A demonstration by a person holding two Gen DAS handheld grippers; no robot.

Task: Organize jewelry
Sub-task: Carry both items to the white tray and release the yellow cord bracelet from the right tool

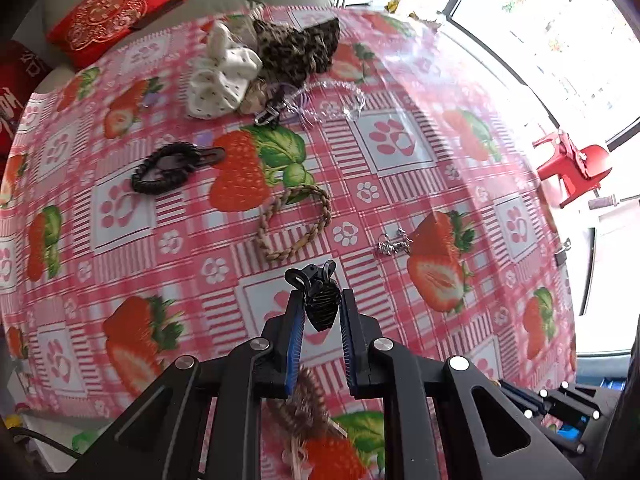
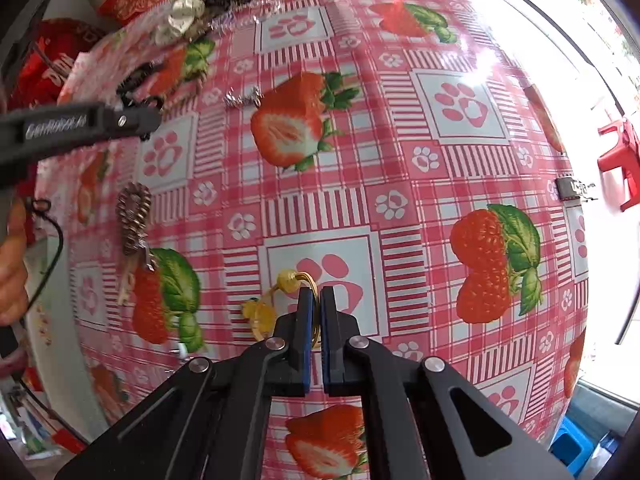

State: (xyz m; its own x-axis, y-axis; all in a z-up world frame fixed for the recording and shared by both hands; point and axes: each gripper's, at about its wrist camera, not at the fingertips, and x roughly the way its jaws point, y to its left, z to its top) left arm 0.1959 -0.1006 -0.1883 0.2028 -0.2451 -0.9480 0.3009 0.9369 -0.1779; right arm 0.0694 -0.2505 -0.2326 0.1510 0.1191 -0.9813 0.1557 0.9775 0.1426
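In the left wrist view my left gripper (image 1: 320, 294) is shut on a small black claw hair clip (image 1: 322, 306), pinched between the blue pads over the strawberry-print tablecloth (image 1: 400, 144). In the right wrist view my right gripper (image 2: 317, 290) is shut on a thin gold hair tie with yellow beads (image 2: 287, 280). Its loop runs between the nearly touching pads, and a second yellow bead (image 2: 258, 314) trails to the left on the cloth. The left gripper's arm (image 2: 80, 124) shows at the left edge of that view.
On the table lie a black spiral hair tie (image 1: 166, 168), a braided tan bracelet (image 1: 296, 220), a silver chain (image 1: 394, 242), a clear bead bracelet (image 1: 332, 100), white (image 1: 222, 76) and leopard scrunchies (image 1: 296, 48), and a brown striped clip (image 2: 134, 216). A sofa with red cushions (image 1: 116, 8) stands behind.
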